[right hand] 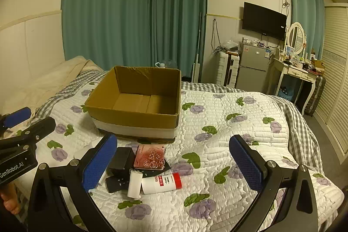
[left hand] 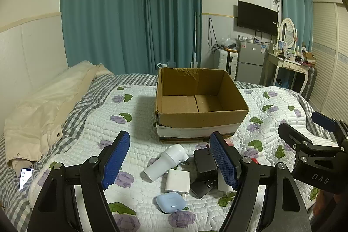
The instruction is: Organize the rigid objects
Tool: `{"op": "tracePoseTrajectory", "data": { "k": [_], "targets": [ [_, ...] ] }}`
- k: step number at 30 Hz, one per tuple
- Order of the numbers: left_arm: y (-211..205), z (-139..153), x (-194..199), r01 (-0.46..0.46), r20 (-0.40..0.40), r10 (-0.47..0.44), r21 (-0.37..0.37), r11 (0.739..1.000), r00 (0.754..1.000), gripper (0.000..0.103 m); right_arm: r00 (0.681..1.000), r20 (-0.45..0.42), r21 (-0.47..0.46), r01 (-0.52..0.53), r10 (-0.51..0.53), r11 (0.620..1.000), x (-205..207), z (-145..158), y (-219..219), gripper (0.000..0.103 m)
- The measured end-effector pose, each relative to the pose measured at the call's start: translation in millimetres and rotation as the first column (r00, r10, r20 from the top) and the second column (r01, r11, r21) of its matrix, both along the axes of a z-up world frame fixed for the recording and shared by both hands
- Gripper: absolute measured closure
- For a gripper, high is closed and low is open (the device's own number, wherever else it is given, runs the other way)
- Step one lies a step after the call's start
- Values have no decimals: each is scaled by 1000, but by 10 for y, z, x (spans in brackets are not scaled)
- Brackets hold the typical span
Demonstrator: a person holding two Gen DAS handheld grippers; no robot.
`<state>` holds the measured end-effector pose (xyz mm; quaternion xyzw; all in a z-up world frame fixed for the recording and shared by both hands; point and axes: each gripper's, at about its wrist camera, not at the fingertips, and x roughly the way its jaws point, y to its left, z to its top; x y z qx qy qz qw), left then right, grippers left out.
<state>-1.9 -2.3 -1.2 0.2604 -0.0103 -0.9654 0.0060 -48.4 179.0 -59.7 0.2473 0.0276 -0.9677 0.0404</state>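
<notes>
An open, empty cardboard box point(left hand: 202, 116) point(right hand: 134, 116) stands on the bed. In front of it lies a pile of small items. The left wrist view shows a white hair-dryer-shaped device point(left hand: 165, 161), a white charger block point(left hand: 177, 181), a pale blue earbud case point(left hand: 171, 202), a black box point(left hand: 203, 160) and a black remote point(left hand: 203, 186). The right wrist view shows the black box point(right hand: 121, 159), a pink rose-patterned card case point(right hand: 150, 159), a white cylinder point(right hand: 134, 185), a white bottle with a red cap point(right hand: 162, 183) and the remote point(right hand: 116, 185). My left gripper point(left hand: 169, 160) is open above the pile. My right gripper point(right hand: 174, 163) is open and empty.
A cream jacket point(left hand: 43, 105) lies along the bed's left side, with a lit phone point(left hand: 26, 177) near it. The quilt point(right hand: 228, 123) is white with purple flowers. A fridge point(right hand: 253, 66), a dressing table point(right hand: 298, 71) and a wall TV point(right hand: 264, 20) stand beyond the bed.
</notes>
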Motion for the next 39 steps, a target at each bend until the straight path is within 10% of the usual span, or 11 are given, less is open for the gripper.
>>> {"op": "tracePoseTrajectory", "data": {
  "k": [39],
  "targets": [
    [27,-21,21,6,5,-6,3,1000,1000,24,1000,6,-2,-3,3,1000,0,-3,-16,0]
  ]
}}
